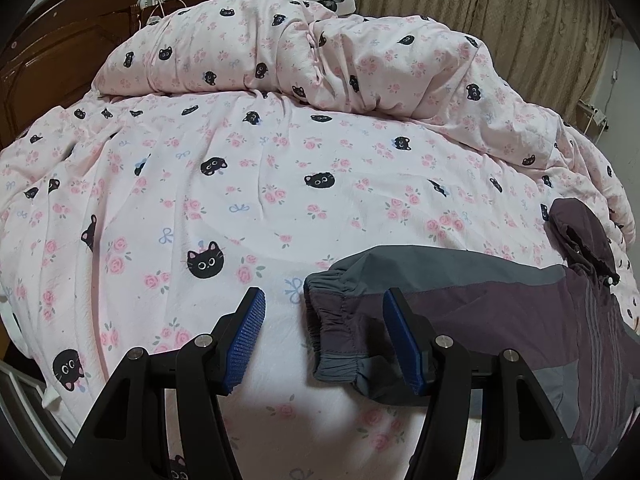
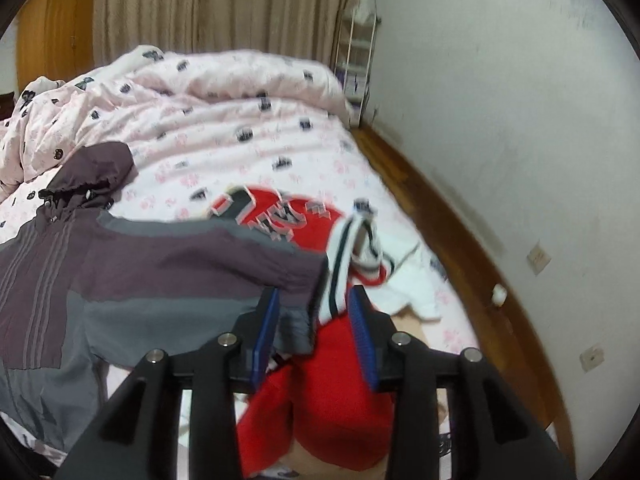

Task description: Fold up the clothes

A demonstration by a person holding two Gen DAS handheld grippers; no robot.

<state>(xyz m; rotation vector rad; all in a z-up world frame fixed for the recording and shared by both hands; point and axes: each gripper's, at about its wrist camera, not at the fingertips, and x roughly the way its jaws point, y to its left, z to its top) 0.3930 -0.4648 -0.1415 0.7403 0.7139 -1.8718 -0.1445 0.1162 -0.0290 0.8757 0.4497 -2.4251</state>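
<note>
A purple and grey hooded jacket (image 1: 500,312) lies spread on the bed. Its left sleeve ends in an elastic cuff (image 1: 332,320) that rests between the blue pads of my left gripper (image 1: 324,308), which stands open above it. In the right wrist view the same jacket (image 2: 140,280) fills the left side, with its hood (image 2: 96,168) toward the duvet. The jacket's right sleeve cuff (image 2: 298,320) hangs between the pads of my right gripper (image 2: 314,308), which is open. Under it lies a red garment (image 2: 320,392) with striped trim (image 2: 340,264).
A pink sheet (image 1: 240,200) with black cats covers the bed, and a bunched duvet (image 1: 320,52) lies at the far end. A dark headboard (image 1: 52,52) stands left. Wooden floor (image 2: 460,232) and a white wall (image 2: 520,100) run along the bed's right edge. Curtains (image 2: 220,4) hang behind.
</note>
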